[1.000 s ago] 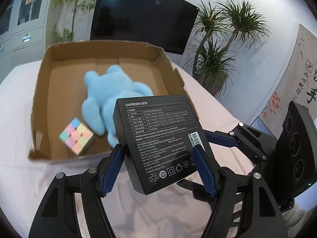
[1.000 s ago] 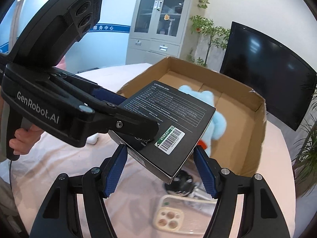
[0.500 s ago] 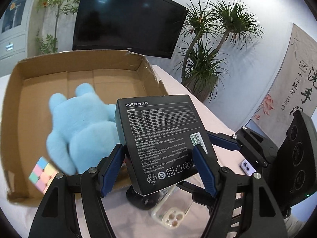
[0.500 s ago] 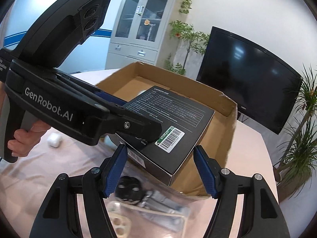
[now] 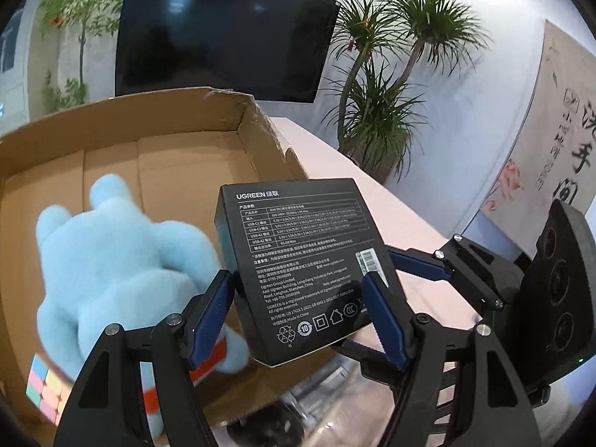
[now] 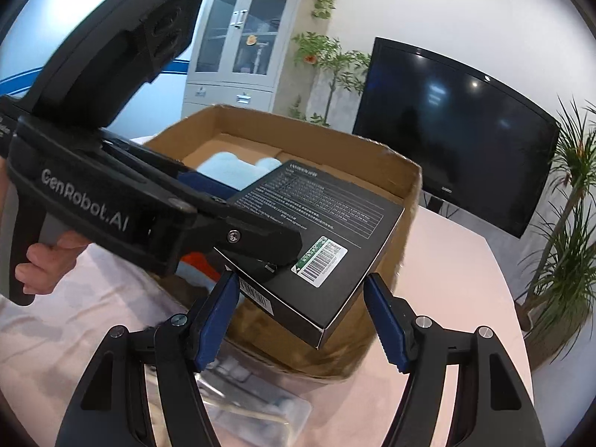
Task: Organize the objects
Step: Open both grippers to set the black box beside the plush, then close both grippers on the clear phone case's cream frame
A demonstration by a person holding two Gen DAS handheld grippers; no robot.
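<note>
My left gripper [image 5: 298, 305] is shut on a flat black UGREEN box [image 5: 301, 257] and holds it in the air over the near right corner of an open cardboard box [image 5: 260, 126]. Inside lie a light-blue plush toy [image 5: 111, 260] and a pastel puzzle cube [image 5: 44, 387]. In the right wrist view the same black box [image 6: 327, 223] sits in the left gripper [image 6: 260, 238] above the cardboard box [image 6: 406, 201]. My right gripper [image 6: 301, 313] is open and empty just below the black box.
A clear plastic bag with small parts [image 6: 253, 406] lies on the pink tablecloth [image 6: 447, 268] in front of the cardboard box. A black TV [image 6: 454, 130], potted plants [image 5: 383, 74] and a cabinet [image 6: 242, 44] stand behind.
Both grippers have moved forward and to the right. The black box, still held by the left gripper, is now over the cardboard box's near right corner. The right gripper stays open.
</note>
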